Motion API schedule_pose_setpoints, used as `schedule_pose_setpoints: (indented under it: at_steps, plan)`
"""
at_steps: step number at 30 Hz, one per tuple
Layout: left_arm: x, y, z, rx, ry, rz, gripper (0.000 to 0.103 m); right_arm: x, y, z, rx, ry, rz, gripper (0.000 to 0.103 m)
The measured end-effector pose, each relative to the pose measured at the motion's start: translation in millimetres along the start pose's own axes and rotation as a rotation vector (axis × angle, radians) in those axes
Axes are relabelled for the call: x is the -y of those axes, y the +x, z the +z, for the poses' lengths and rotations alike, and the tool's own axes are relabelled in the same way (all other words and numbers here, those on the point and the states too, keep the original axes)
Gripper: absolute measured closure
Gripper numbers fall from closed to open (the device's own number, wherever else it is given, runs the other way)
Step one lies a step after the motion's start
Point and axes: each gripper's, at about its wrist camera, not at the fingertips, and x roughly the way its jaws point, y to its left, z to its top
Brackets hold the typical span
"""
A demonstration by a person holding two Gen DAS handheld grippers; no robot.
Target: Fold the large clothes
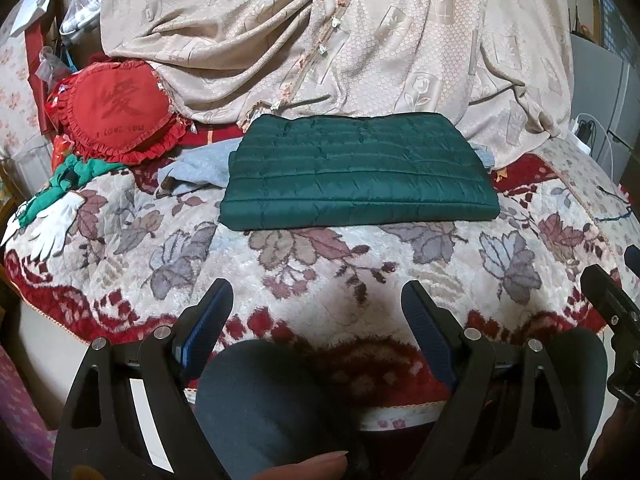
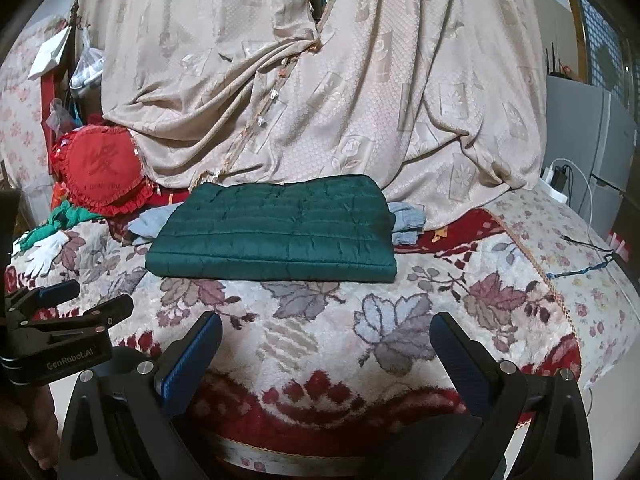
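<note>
A dark green quilted jacket [image 1: 360, 170] [image 2: 276, 230] lies folded into a neat rectangle on the floral bedspread [image 1: 320, 264] [image 2: 332, 332], partly on top of a grey garment [image 1: 196, 170] [image 2: 154, 220]. My left gripper [image 1: 318, 296] hovers over the near edge of the bed, well short of the jacket, open with nothing between its blue-padded fingers. My right gripper [image 2: 326, 328] is held the same way beside it, open and empty. Each gripper shows at the edge of the other's view.
A beige patterned curtain [image 1: 320, 40] [image 2: 320, 80] drapes over the bed behind the jacket. A red heart cushion [image 1: 116, 110] [image 2: 102, 168], green cloth and a white glove [image 1: 52, 228] lie at left. A power strip with cables [image 2: 558, 184] sits at right.
</note>
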Motion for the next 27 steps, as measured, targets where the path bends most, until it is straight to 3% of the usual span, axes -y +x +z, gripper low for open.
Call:
schedule_pose_setpoints:
  at_steps: [9,19,27]
  plan:
    - [-6.7,-2.8,1.2,0.004,-0.006,-0.006,0.017,-11.7,1.1,3.5,-0.012,-0.023,-0.006,0.0]
    - [-27.2,-22.9,26.0,0.061,-0.045,-0.025,0.017,-20.4,1.6,11.4,-0.012,-0.055,-0.032,0.0]
    - [-21.5,-14.5,19.4,0.026,-0.028,-0.035,0.017,-10.1,-3.6,13.3,0.003,-0.014,-0.045,0.0]
